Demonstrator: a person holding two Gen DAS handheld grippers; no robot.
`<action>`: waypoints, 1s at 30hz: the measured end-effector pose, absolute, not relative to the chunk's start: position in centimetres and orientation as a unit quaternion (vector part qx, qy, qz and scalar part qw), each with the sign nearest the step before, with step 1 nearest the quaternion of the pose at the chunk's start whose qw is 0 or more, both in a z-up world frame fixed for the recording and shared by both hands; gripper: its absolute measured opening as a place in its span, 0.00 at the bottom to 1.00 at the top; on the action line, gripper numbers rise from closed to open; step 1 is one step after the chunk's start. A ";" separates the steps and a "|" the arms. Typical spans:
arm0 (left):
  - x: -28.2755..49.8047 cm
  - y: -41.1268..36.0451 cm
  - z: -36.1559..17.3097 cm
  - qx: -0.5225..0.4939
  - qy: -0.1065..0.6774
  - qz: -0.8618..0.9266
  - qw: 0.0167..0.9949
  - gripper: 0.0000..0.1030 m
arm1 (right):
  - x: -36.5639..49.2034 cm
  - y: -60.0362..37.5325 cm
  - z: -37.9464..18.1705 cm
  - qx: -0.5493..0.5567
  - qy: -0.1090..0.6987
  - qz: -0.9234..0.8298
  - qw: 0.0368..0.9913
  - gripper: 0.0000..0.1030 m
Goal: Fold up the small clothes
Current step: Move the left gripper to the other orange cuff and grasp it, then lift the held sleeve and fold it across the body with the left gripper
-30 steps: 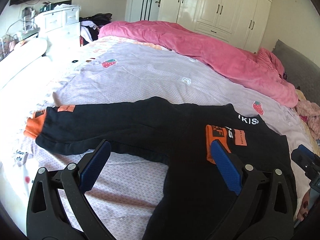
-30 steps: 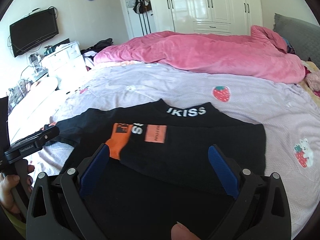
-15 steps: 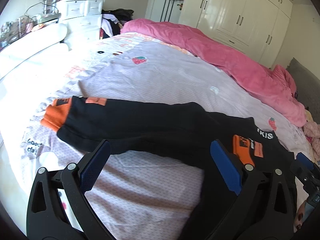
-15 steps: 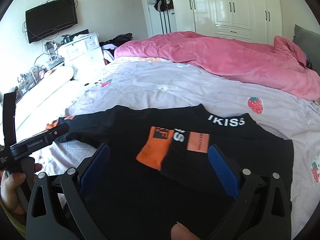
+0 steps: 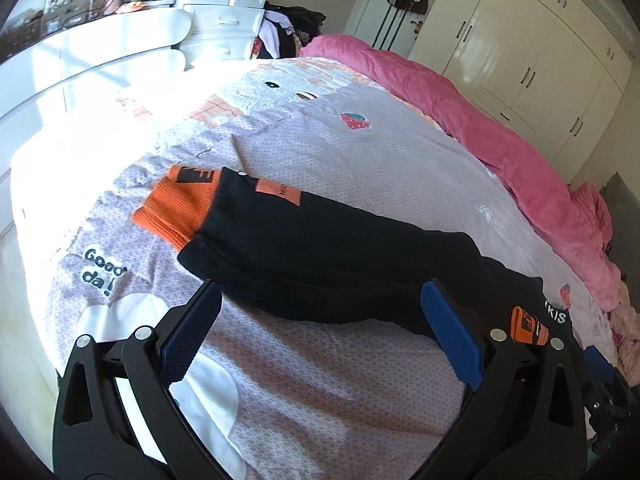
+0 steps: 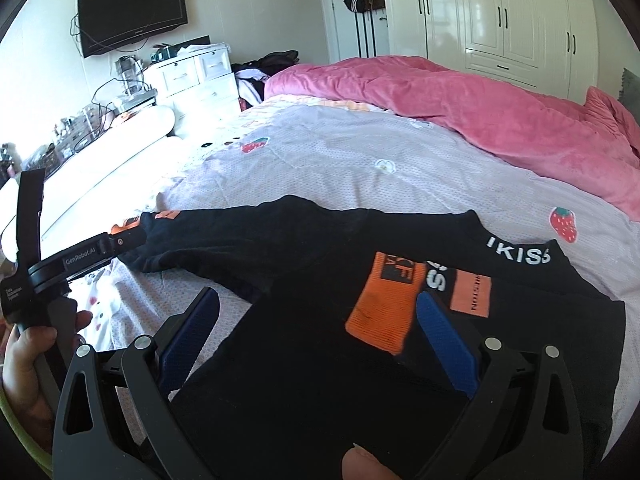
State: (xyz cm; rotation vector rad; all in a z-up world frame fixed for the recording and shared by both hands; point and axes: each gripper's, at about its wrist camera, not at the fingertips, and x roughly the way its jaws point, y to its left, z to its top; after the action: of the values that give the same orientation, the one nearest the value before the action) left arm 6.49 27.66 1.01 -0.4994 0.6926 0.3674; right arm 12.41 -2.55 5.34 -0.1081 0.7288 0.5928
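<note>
A small black sweatshirt (image 6: pixel 320 360) with orange cuffs lies flat on the lilac bedsheet (image 5: pixel 360 168). Its right sleeve is folded across the chest, the orange cuff (image 6: pixel 386 300) resting on the body. The left sleeve (image 5: pixel 320 252) stretches out sideways, ending in an orange cuff (image 5: pixel 176 204). My left gripper (image 5: pixel 320 320) is open, hovering just in front of that outstretched sleeve. My right gripper (image 6: pixel 318 320) is open above the sweatshirt's body, its right finger beside the folded cuff. In the right wrist view the left gripper (image 6: pixel 120 240) shows near the far cuff, held by a hand (image 6: pixel 28 360).
A pink duvet (image 6: pixel 480 120) is heaped across the far side of the bed. White drawers (image 6: pixel 192 76) and a white bench (image 5: pixel 80 60) stand past the bed's left edge. White wardrobes (image 6: pixel 500 16) line the back wall. Bare lilac sheet lies beyond the sweatshirt.
My left gripper has swung left along the outstretched sleeve toward its orange cuff. My right gripper has turned left too, staying over the sweatshirt's body. Both remain open.
</note>
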 end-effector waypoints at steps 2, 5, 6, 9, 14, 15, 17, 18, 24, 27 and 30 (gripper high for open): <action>6.2 28.5 0.7 -0.251 0.333 0.186 0.890 0.91 | 12.5 -2.0 5.2 -0.054 0.352 0.289 0.889 0.96; 5.8 29.9 0.0 -0.270 0.329 0.196 0.883 0.91 | 12.8 -1.1 5.0 -0.058 0.353 0.293 0.887 0.96; 5.7 30.3 -0.2 -0.277 0.327 0.201 0.881 0.91 | 12.8 -0.9 4.9 -0.058 0.353 0.294 0.886 0.96; 5.3 31.4 -0.9 -0.292 0.323 0.211 0.875 0.91 | 13.0 -0.3 4.6 -0.059 0.356 0.300 0.883 0.96; 4.7 32.8 -1.9 -0.332 0.311 0.215 0.864 0.91 | 13.0 0.1 3.9 -0.060 0.363 0.304 0.879 0.96; 4.6 33.0 -2.0 -0.337 0.309 0.218 0.863 0.91 | 13.1 0.2 3.7 -0.060 0.365 0.303 0.878 0.96; 4.3 33.7 -2.2 -0.347 0.301 0.225 0.859 0.91 | 13.4 0.2 3.2 -0.060 0.370 0.300 0.877 0.95; 4.2 34.0 -2.3 -0.353 0.296 0.226 0.858 0.91 | 13.5 0.2 3.0 -0.060 0.373 0.298 0.877 0.96; 5.1 36.0 -1.6 -0.355 0.267 0.246 0.861 0.66 | 14.2 -0.5 2.2 -0.057 0.384 0.289 0.875 0.95; 6.3 36.5 -2.0 -0.349 0.276 0.246 0.861 0.22 | 14.3 -1.2 2.0 -0.050 0.387 0.284 0.876 0.95; 5.7 36.3 -1.7 -0.355 0.255 0.230 0.870 0.05 | 14.4 -2.0 1.9 -0.040 0.391 0.280 0.876 0.95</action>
State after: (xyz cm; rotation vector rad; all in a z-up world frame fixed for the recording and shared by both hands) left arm 5.66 36.29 -1.65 -0.7424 0.5333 0.4815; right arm 14.44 -2.00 1.88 -0.0835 0.8157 0.5837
